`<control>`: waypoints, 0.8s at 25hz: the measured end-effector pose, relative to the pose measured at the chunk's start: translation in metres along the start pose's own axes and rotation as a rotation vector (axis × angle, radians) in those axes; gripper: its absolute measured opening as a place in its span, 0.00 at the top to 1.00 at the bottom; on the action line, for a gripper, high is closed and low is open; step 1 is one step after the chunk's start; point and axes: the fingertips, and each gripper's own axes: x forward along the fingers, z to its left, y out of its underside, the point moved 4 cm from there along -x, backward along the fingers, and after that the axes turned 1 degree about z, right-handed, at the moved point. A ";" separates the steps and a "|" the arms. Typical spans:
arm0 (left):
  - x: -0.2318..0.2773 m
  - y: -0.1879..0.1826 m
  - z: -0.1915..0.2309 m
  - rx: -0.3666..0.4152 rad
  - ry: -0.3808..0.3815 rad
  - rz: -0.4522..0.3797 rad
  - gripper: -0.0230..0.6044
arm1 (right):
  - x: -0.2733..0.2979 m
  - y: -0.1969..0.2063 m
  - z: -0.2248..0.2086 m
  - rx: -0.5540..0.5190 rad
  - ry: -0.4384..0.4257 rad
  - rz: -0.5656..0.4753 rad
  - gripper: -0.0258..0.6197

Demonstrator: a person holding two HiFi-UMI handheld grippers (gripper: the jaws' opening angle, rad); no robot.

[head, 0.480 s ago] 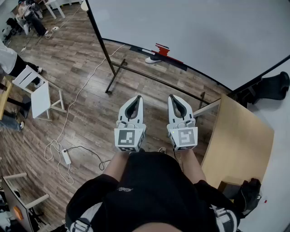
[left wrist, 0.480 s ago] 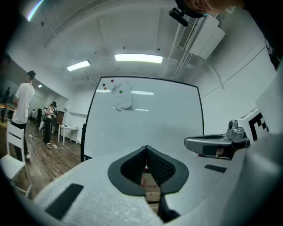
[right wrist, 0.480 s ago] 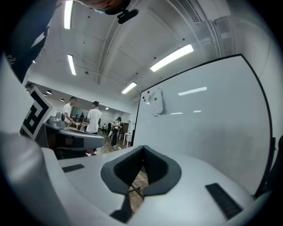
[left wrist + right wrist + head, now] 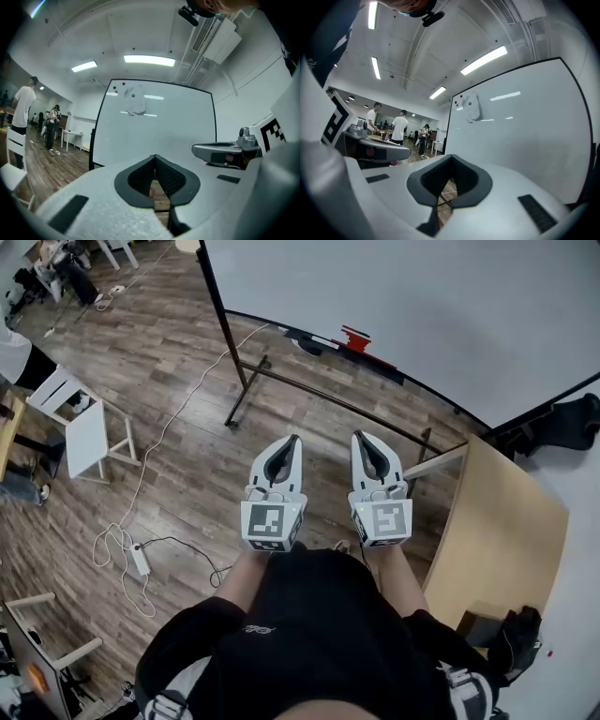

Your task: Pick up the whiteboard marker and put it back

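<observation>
Person stands facing a whiteboard [image 4: 422,306], 1 gripper in each hand, both held level and side by side in front of the body.

Left gripper [image 4: 291,442]: fingers together at the tips, nothing between them. In the left gripper view only wood floor shows through the gap behind the pads.

Right gripper [image 4: 364,439]: fingers together too, also empty. Same look in the right gripper view, with floor and a bit of the stand's bar seen through the gap.

The 2 grippers are just beside each other, not touching, and well apart from the board.

Whiteboard marker [image 4: 323,340]: a slim light piece lying on the board's dark tray [image 4: 380,362], just left of a red item [image 4: 355,337]. It is too small in the head view to be sure that it is the marker. Neither gripper is near it.

2 small coloured magnets [image 4: 124,84] sit near the board's top left in the left gripper view, with a pale smudge or sheet [image 4: 135,106] below them.

A light wood surface [image 4: 506,531] is to the person's right, with a dark item [image 4: 517,638] at its near corner. On the wood floor [image 4: 169,381] are a white chair [image 4: 84,432] at the left and a white cable with a power strip [image 4: 139,561].
</observation>
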 end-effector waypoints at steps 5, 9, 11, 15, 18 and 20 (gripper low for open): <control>-0.014 0.006 0.029 -0.020 0.008 0.017 0.95 | 0.010 -0.002 0.025 -0.008 0.008 0.021 0.96; -0.018 0.018 0.048 -0.050 0.006 0.037 0.95 | 0.020 0.006 0.037 -0.035 0.002 0.058 0.96; -0.019 0.024 0.052 -0.062 0.007 0.046 0.95 | 0.025 0.009 0.042 -0.040 -0.008 0.076 0.96; -0.003 0.028 0.061 -0.063 0.004 0.048 0.95 | 0.046 0.014 0.037 -0.051 -0.026 0.084 0.96; 0.010 0.024 0.071 -0.040 -0.002 0.041 0.95 | 0.067 0.017 0.030 -0.038 -0.028 0.081 0.96; 0.019 0.026 0.079 -0.037 -0.010 0.050 0.95 | 0.081 0.021 0.027 -0.024 -0.034 0.083 0.96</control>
